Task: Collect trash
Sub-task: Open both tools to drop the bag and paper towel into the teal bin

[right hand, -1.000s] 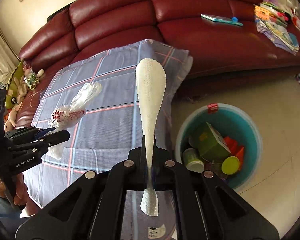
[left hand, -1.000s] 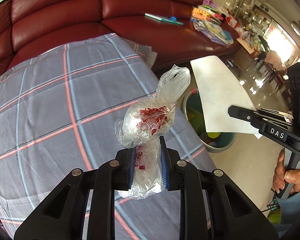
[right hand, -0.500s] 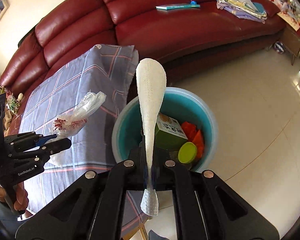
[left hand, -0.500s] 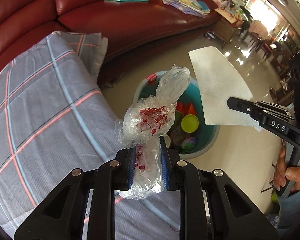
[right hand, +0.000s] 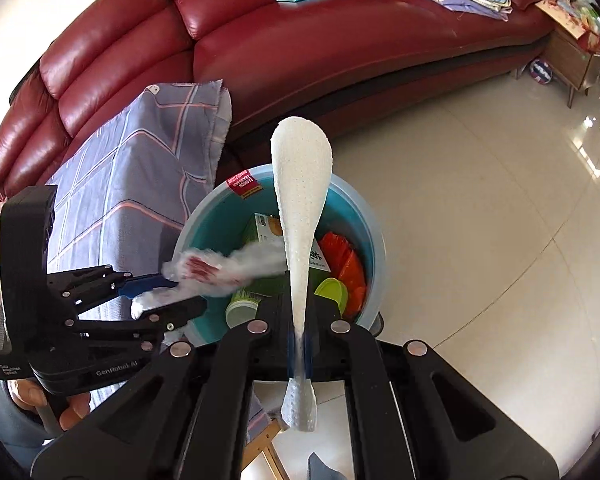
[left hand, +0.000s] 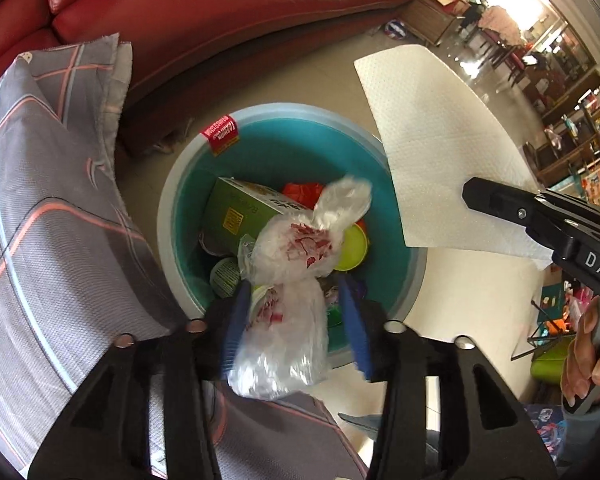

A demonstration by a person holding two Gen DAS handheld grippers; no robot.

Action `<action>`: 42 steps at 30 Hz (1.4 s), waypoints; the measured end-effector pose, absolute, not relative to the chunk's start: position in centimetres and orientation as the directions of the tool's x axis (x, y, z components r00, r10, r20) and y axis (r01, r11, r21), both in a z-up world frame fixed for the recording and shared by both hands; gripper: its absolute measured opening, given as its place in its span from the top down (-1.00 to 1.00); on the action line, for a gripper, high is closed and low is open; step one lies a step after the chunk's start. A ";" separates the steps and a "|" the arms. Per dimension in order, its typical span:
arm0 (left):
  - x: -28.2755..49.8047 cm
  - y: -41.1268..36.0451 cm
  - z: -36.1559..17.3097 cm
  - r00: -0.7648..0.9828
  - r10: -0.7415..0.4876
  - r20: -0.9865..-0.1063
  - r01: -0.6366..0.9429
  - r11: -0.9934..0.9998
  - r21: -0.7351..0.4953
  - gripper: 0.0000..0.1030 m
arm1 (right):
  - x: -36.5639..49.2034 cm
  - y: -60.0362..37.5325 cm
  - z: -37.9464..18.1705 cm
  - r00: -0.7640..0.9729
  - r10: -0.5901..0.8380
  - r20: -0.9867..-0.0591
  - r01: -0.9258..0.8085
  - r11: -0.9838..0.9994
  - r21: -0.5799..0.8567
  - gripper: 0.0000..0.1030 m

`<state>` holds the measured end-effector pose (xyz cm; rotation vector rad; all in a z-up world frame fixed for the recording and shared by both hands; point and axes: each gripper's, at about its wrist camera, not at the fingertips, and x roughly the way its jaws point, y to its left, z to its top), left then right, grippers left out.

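The left gripper [left hand: 296, 320] is opening its jaws above the bin [left hand: 172, 216], letting the plastic bag [left hand: 296, 276] between them slip free. The right gripper [right hand: 300, 350] is pinching a paper towel [right hand: 300, 208] above the bin, awaiting its drop.

We list: glossy red leather sofa [right hand: 300, 52]; polished floor tiles [right hand: 480, 208]; woven checked cloth [left hand: 40, 216]; smooth teal plastic bin [left hand: 180, 184]; crinkly clear plastic bag [left hand: 292, 292]; dimpled matt paper towel [left hand: 432, 148].
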<state>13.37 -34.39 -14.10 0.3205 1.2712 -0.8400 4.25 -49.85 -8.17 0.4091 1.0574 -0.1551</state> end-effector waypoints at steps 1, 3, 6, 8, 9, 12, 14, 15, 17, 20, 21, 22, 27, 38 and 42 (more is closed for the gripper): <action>13.4 -34.4 -14.2 0.066 -0.371 -0.926 0.703 0.676 -0.220 -0.42 | 4.3 -49.9 -8.2 0.486 0.071 -0.871 0.317 0.914 0.251 0.94; 13.5 -34.4 -14.0 0.098 -0.363 -0.927 0.700 0.687 -0.195 -0.74 | 4.6 -50.0 -8.4 0.480 0.073 -0.874 0.315 0.916 0.249 0.94; 13.6 -33.8 -13.5 0.123 -0.363 -0.924 0.694 0.697 -0.181 -0.82 | 5.0 -49.8 -8.8 0.473 0.084 -0.877 0.308 0.917 0.253 0.94; 13.6 -33.1 -13.0 0.142 -0.360 -0.922 0.688 0.706 -0.170 -0.85 | 5.3 -49.4 -9.0 0.469 0.094 -0.878 0.302 0.917 0.260 0.94; 13.5 -32.7 -12.7 0.153 -0.358 -0.921 0.683 0.712 -0.163 -0.88 | 5.4 -49.2 -9.1 0.468 0.099 -0.878 0.297 0.918 0.261 0.94; 13.7 -31.1 -11.8 0.179 -0.368 -0.913 0.659 0.734 -0.167 -0.90 | 5.9 -48.6 -9.3 0.463 0.113 -0.879 0.281 0.922 0.266 0.94; 13.8 -30.2 -11.0 0.198 -0.380 -0.903 0.639 0.749 -0.175 -0.91 | 6.2 -48.2 -9.5 0.458 0.124 -0.880 0.270 0.924 0.271 0.93; 13.8 -29.7 -10.7 0.206 -0.384 -0.900 0.632 0.754 -0.177 -0.92 | 6.3 -47.9 -9.5 0.454 0.129 -0.881 0.264 0.925 0.272 0.91; 13.7 -28.9 -10.1 0.219 -0.383 -0.897 0.619 0.765 -0.176 -0.92 | 6.6 -47.3 -9.7 0.449 0.142 -0.882 0.251 0.928 0.277 0.87; 13.7 -27.8 -9.4 0.252 -0.373 -0.893 0.594 0.788 -0.161 -0.92 | 7.0 -46.4 -10.0 0.442 0.148 -0.885 0.237 0.932 0.274 0.80; 13.7 -27.4 -9.2 0.258 -0.373 -0.891 0.588 0.792 -0.162 -0.92 | 7.2 -46.2 -10.1 0.439 0.155 -0.885 0.234 0.931 0.279 0.69; 13.7 -27.1 -9.1 0.259 -0.374 -0.891 0.582 0.796 -0.165 -0.92 | 7.3 -46.0 -10.3 0.438 0.154 -0.886 0.233 0.932 0.278 0.19; 13.6 -25.8 -8.7 0.263 -0.371 -0.891 0.559 0.811 -0.173 -0.92 | 7.6 -45.1 -10.8 0.430 0.129 -0.893 0.229 0.941 0.247 -0.42; 13.1 -23.7 -9.0 0.258 -0.344 -0.903 0.525 0.834 -0.168 -0.92 | 6.1 -45.3 -11.2 0.377 0.105 -0.920 0.298 0.927 0.228 -0.80; 12.5 -23.2 -8.6 0.270 -0.345 -0.899 0.524 0.836 -0.164 -0.92 | 5.0 -44.5 -10.5 0.382 0.088 -0.920 0.294 0.932 0.212 -0.86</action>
